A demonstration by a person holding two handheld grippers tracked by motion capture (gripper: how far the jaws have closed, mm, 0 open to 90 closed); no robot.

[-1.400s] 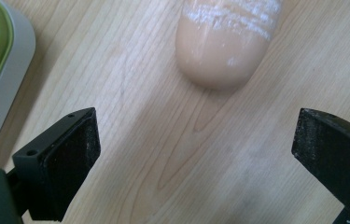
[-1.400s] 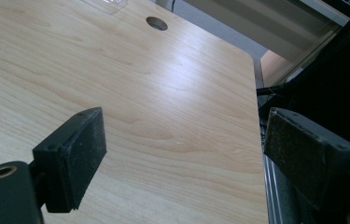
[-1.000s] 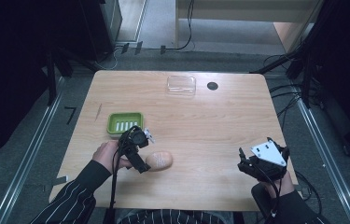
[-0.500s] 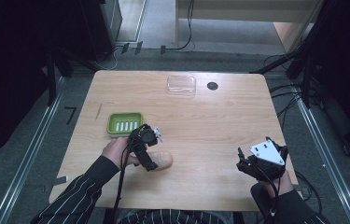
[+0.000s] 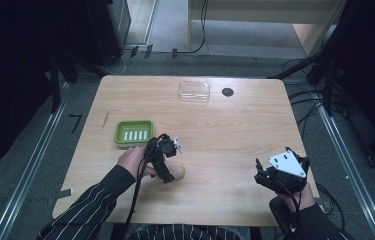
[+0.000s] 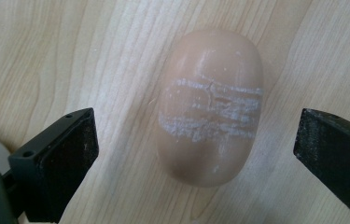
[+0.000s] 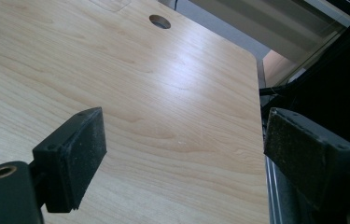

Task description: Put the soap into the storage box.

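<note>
— Where's the left claw (image 6: 196, 140)?
— Over the beige oval soap bar (image 6: 210, 105), jaws wide apart on either side, touching nothing. The soap lies flat on the wooden bench (image 5: 235, 130), near the green soap dish (image 5: 134, 133).
— And the right claw (image 7: 182, 154)?
— Also spread apart and empty, at the bench's right front corner.

High view overhead, far; gripper views close over table (image 5: 235, 130).

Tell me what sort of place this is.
Probably a lab recording station, not a home: a bare pale wooden table with a round cable hole, black cables trailing across the grey floor, and metal floor rails on both sides.
</note>
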